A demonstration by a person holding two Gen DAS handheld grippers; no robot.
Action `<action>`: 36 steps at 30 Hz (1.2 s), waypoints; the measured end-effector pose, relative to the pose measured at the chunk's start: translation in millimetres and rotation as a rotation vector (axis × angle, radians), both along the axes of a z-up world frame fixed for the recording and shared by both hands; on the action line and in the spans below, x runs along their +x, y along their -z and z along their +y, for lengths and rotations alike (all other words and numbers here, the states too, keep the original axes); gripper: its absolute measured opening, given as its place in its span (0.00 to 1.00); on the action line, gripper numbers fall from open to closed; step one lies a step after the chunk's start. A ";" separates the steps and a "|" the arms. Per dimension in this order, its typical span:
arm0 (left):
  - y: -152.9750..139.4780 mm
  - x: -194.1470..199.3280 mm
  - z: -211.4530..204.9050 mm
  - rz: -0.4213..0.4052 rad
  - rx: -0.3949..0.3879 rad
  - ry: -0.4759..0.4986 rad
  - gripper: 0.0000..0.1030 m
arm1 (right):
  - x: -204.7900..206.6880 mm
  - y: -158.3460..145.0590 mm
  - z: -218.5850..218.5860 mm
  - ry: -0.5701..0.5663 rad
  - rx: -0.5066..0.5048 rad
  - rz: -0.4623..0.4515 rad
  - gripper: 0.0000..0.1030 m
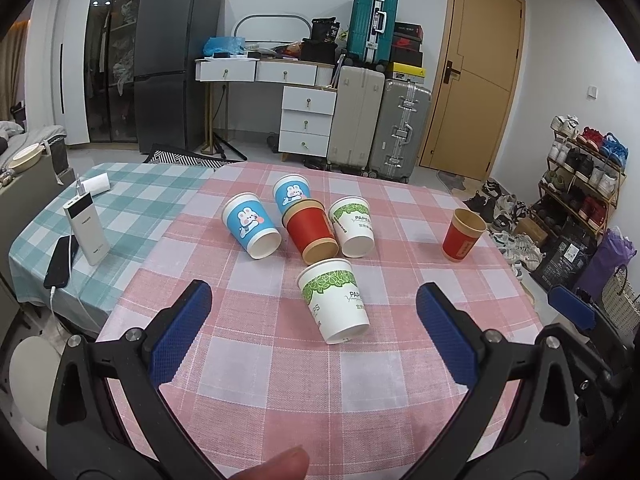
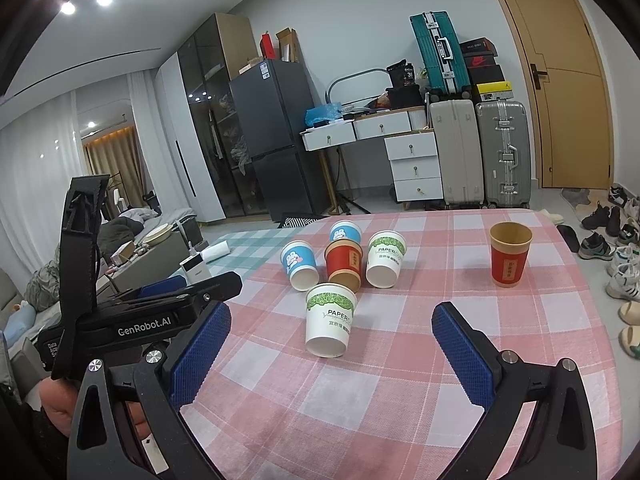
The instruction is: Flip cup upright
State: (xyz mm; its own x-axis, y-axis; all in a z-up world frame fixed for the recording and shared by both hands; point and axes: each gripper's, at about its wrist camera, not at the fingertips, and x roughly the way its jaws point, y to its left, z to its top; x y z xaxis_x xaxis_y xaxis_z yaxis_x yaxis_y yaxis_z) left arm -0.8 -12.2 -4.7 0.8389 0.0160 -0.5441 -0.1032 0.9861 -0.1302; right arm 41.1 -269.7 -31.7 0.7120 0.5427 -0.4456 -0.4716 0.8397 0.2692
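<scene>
Both claws hang with their blue pads wide apart and nothing between them: the left claw (image 1: 314, 332) and the right claw (image 2: 332, 344) face the counter (image 1: 256, 380). The nearest green-leaf paper cup (image 1: 335, 300) lies on its side near the counter's middle, mouth toward the near edge, just in front of four more toppled cups. One red cup (image 1: 462, 235) stands upright toward the right edge. The paper cup looks light and easily crushed; a gentle pinch across its mid-wall seems best.
</scene>
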 end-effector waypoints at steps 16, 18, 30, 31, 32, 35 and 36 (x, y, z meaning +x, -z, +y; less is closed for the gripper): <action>6.1 6.4 1.2 0.022 -0.023 0.001 0.99 | 0.0 1.7 -0.5 0.005 0.006 -0.002 1.00; 6.3 6.9 0.8 0.021 -0.024 0.002 0.99 | -0.1 1.3 -0.9 0.003 0.007 -0.003 1.00; 7.7 8.5 -0.6 0.021 -0.023 0.005 0.99 | -0.4 1.6 -0.7 0.001 0.006 -0.005 1.00; 7.6 8.3 -0.3 0.021 -0.025 0.005 0.99 | -0.3 1.6 -0.4 0.001 0.006 -0.005 1.00; 8.1 8.6 -0.7 0.021 -0.027 0.006 0.99 | -0.4 1.6 -0.7 0.002 0.006 -0.005 1.00; 7.7 8.9 -2.3 0.020 -0.026 0.010 0.99 | -0.5 1.7 -0.6 0.003 0.006 -0.005 1.00; 7.8 9.0 -2.3 0.020 -0.028 0.011 0.99 | -0.4 1.8 -0.5 0.002 0.007 -0.004 1.00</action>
